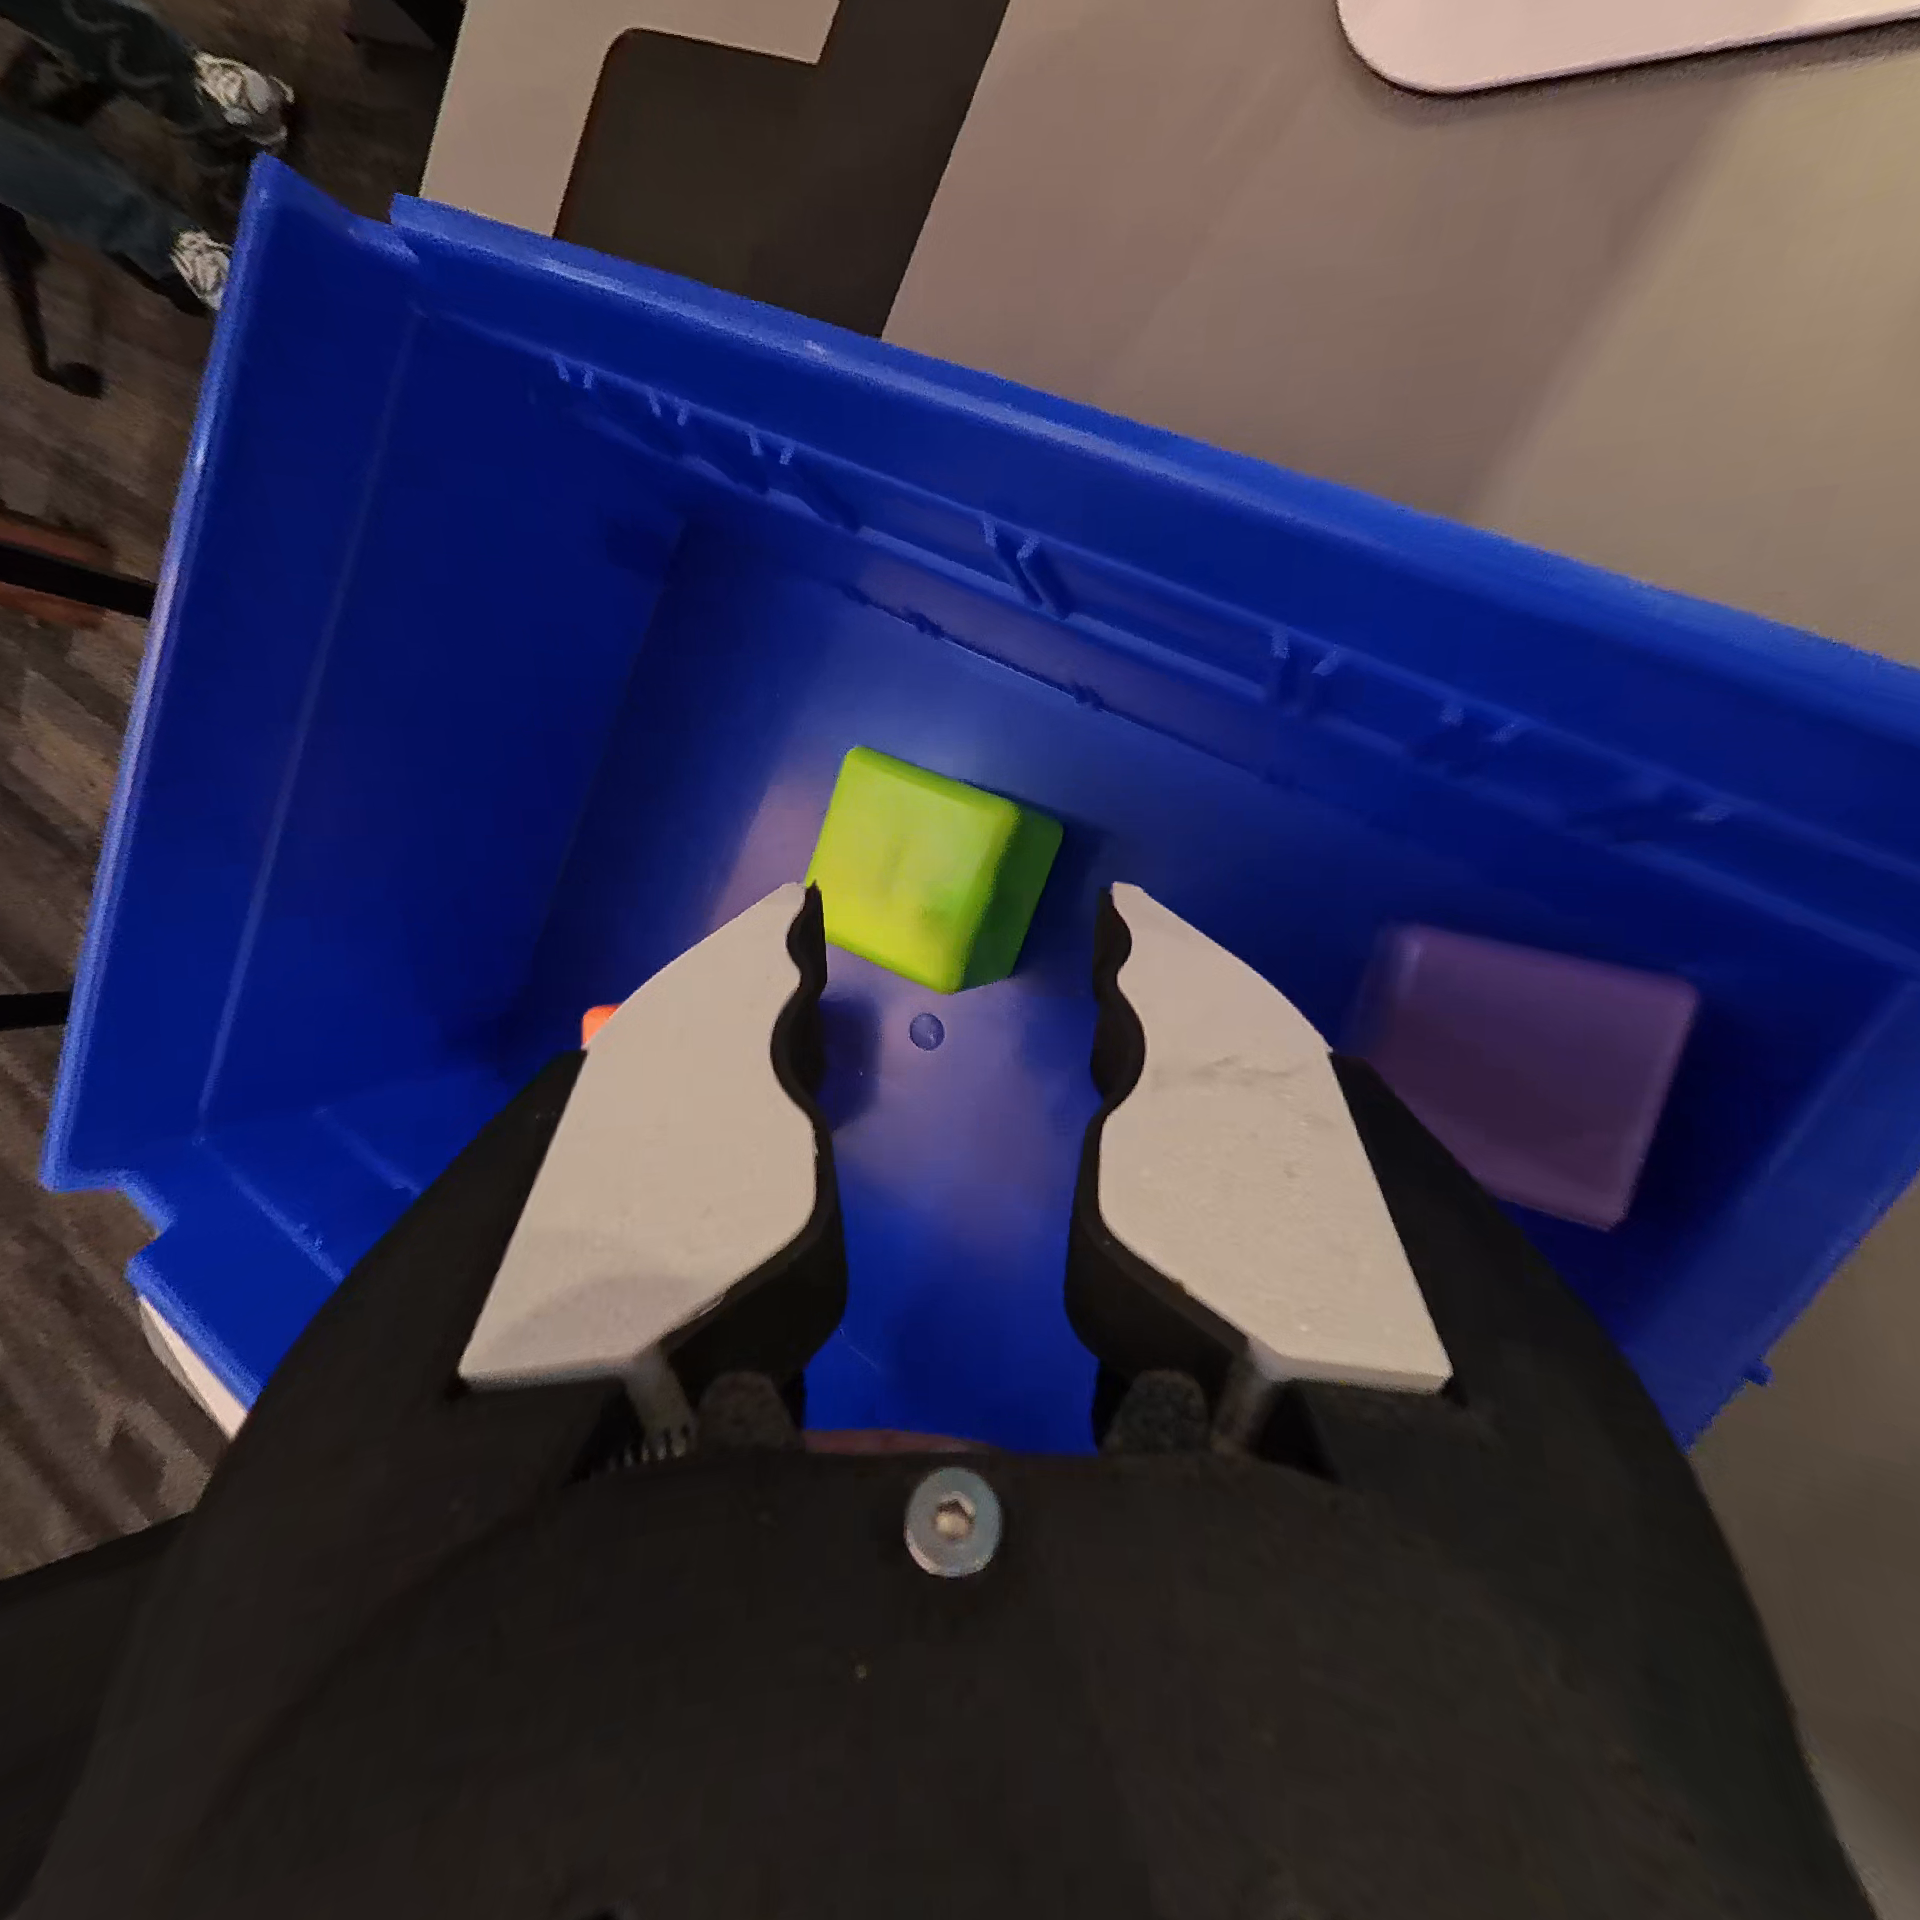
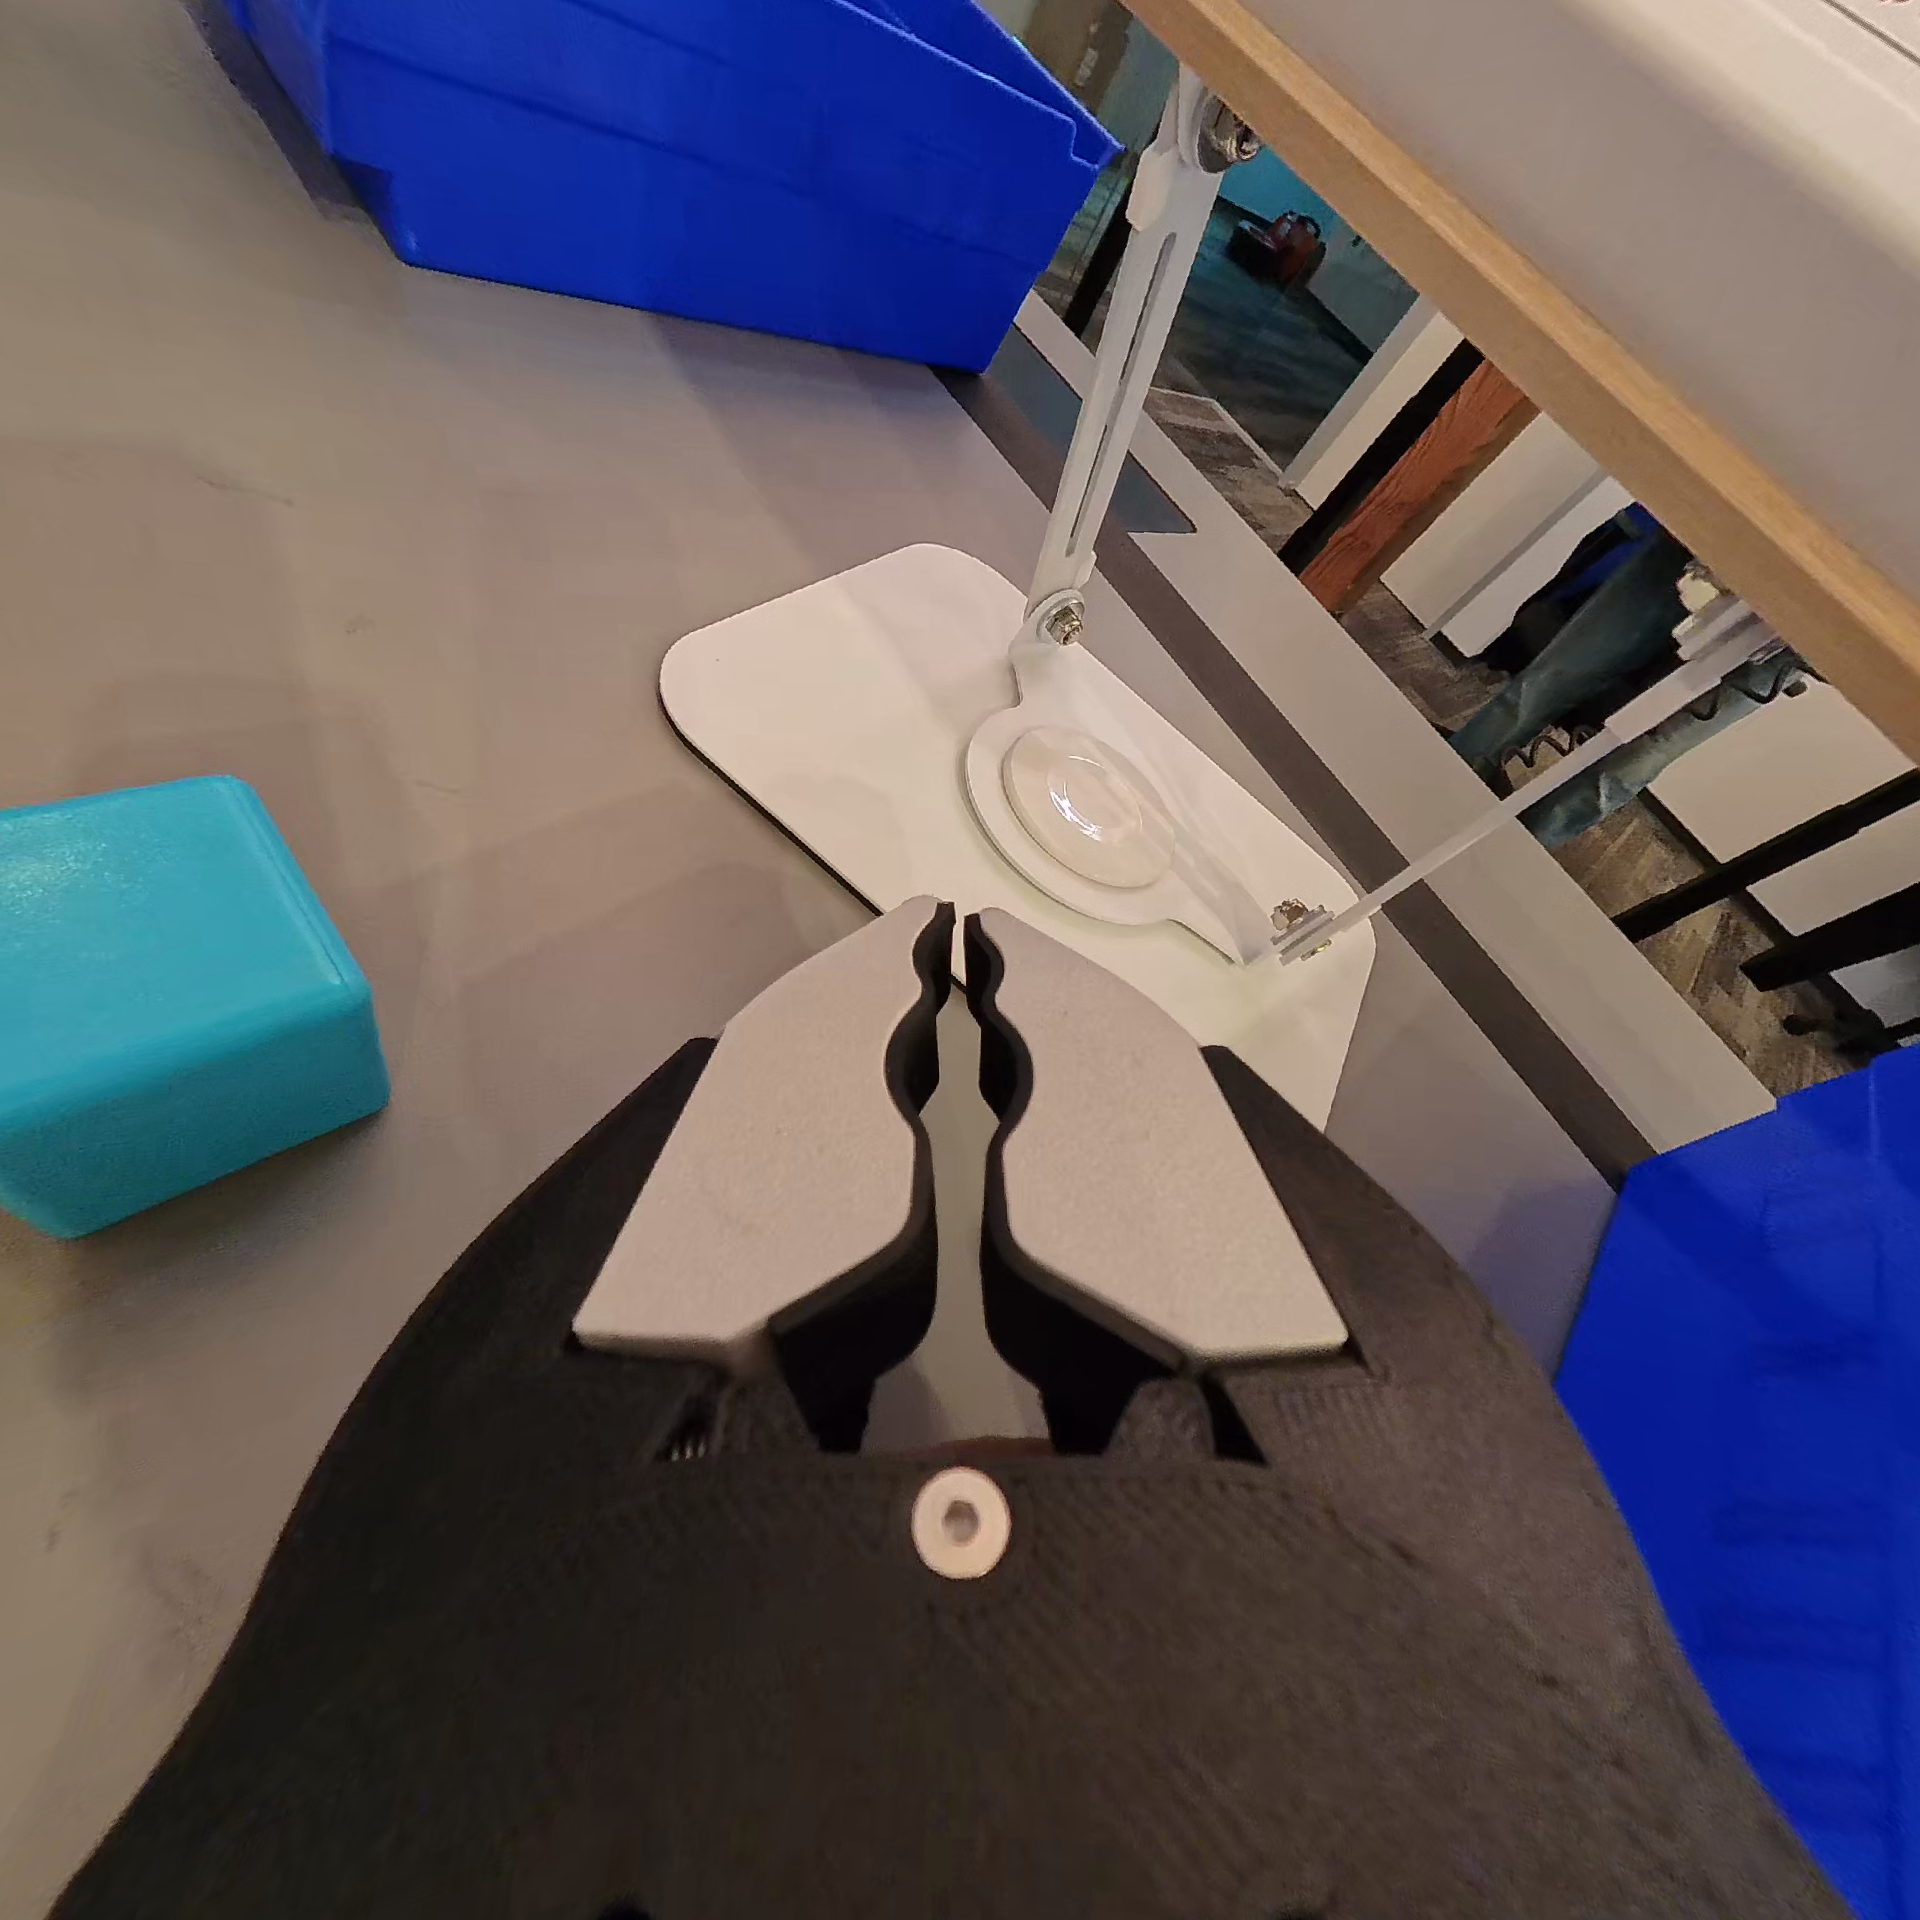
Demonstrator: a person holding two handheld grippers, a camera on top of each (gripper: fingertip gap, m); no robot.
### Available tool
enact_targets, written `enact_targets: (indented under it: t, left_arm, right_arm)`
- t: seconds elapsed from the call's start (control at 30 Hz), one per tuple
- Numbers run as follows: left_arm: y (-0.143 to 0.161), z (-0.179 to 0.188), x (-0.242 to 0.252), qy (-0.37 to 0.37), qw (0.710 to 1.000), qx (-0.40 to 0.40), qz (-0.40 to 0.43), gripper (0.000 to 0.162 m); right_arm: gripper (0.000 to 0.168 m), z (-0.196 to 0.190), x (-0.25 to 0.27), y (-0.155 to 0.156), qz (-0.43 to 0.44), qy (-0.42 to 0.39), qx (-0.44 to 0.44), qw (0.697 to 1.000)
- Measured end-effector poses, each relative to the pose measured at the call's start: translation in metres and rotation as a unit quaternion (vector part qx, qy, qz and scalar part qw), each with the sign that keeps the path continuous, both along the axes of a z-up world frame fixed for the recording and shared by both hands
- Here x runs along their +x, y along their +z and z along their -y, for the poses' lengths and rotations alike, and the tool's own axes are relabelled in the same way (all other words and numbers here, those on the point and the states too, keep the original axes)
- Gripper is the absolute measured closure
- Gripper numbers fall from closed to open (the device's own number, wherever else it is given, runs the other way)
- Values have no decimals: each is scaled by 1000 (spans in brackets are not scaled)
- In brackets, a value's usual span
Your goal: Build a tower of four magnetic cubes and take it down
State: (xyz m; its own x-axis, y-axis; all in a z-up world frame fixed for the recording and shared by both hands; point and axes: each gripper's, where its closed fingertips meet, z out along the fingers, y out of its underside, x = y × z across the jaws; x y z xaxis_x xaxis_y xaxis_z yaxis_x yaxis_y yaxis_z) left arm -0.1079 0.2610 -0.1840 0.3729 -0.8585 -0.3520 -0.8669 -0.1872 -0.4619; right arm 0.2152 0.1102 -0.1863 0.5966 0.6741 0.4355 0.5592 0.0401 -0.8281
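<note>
Left gripper [image 1: 961, 902], fingers spread apart and empty, poised over the interior of a blue plastic bin [image 1: 436, 727]. On the bin floor a lime-green cube [image 1: 930, 868] lies just beyond the fingertips, against the far wall; a purple cube [image 1: 1527, 1070] lies to its right, well apart; a sliver of an orange object [image 1: 597, 1023] shows beside the left finger. Right gripper [image 2: 958, 916], fingers drawn almost together with nothing between them, held above a smooth grey worktop [image 2: 416, 582]. A teal cube [image 2: 166, 987] rests on the worktop to its left. Ahead, a white stand base [image 2: 831, 707] with slotted arms; a blue bin [image 2: 675, 177] at the far side; another blue bin [image 2: 1766, 1403] at right. Beyond the worktop edge: patterned carpet [image 1: 62, 790], a wood-edged panel [image 2: 1507, 291], furniture legs.
</note>
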Motion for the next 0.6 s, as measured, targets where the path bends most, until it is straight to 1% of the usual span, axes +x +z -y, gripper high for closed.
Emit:
enact_targets:
  t: [0.1, 0.27, 0.4, 0.43, 0.6]
  left_arm:
    - [-9, -3, 0, -16, 1000, -7, -11, 112]
    - [-17, -11, 0, -18, 1000, -11, -13, 109]
    - [-26, -14, 1, -20, 999, -27, -14, 102]
    - [-27, -15, 2, -20, 999, -26, -12, 100]
    - [-26, -19, 1, -16, 1000, -26, -3, 101]
  right_arm:
    - [166, 0, 0, 0, -1, 0, 0, 1000]
    - [166, 0, 0, 0, -1, 1, -1, 1000]
    - [166, 0, -1, 0, 0, 3, -1, 1000]
    - [166, 1, -1, -1, 1, 3, -1, 1000]
    - [166, 1, -1, -1, 1, 4, -2, 1000]
